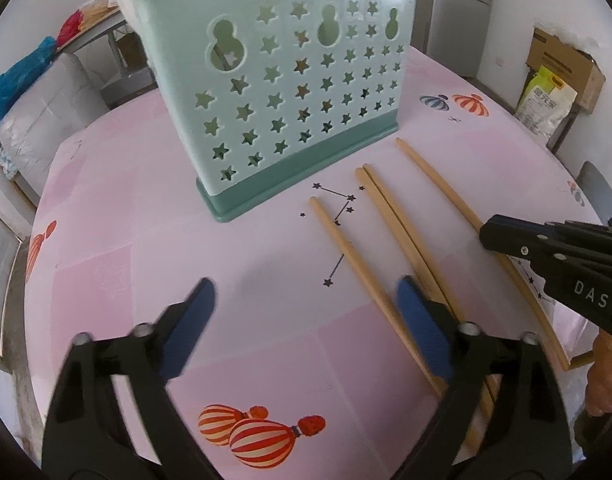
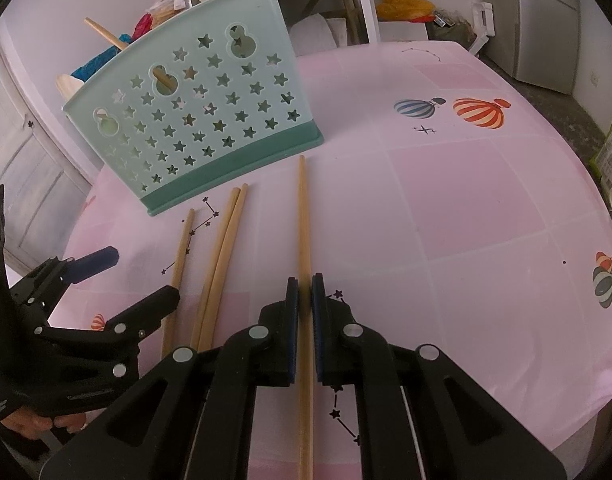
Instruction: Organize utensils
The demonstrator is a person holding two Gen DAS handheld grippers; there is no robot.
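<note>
A mint-green utensil holder (image 1: 289, 92) with star cut-outs stands on the pink table; it also shows in the right wrist view (image 2: 201, 120), with a wooden stick (image 2: 105, 34) and a pale spoon inside. Several wooden chopsticks lie in front of it. My right gripper (image 2: 304, 300) is shut on the rightmost chopstick (image 2: 303, 220), which rests on the table; the gripper also shows in the left wrist view (image 1: 546, 256). My left gripper (image 1: 306, 296) is open and empty, over the table left of a single chopstick (image 1: 346, 252) and a touching pair (image 1: 398, 228).
The pink tablecloth (image 2: 466, 200) with balloon prints covers a round table. A cardboard box and bags (image 1: 554, 80) stand beyond the right edge, a grey sofa (image 1: 37, 120) on the left. A fridge (image 2: 546, 20) stands at the back right.
</note>
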